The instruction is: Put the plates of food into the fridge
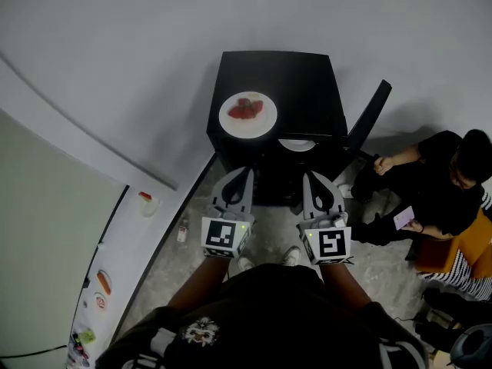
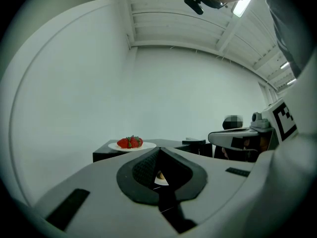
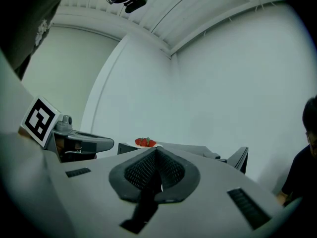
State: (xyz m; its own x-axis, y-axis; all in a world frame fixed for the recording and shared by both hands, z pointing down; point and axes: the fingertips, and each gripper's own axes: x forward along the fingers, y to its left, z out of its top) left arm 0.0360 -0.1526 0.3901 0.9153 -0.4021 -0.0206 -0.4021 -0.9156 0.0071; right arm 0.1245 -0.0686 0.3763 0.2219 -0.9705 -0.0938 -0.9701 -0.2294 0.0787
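Claws, both closed and empty, were held side by side just ahead of my body. The left claw (image 1: 244,174) and right claw (image 1: 310,178) each showed its jaws pressed together with nothing between the pads. I judged this a carrying-free approach posture, since no plate had yet been taken up. My forearms reached forward from the torso, well apart. Both claws pointed level at the fridge (image 1: 307,79), their marker cubes turned up toward my head camera.

Beyond the tips stood the low black fridge on the floor, its door (image 1: 370,114) swung open to the right, presumably so that plates could pass in without a further step. A second plate (image 1: 297,144) showed just inside the opening, though what it carried was too small to tell. The plate of strawberries (image 1: 247,114) rested on the fridge's top, near its left front corner and outside the compartment, so I judged that this part of the task remained. A seated person (image 1: 438,183) was at the far right, clear of the door.
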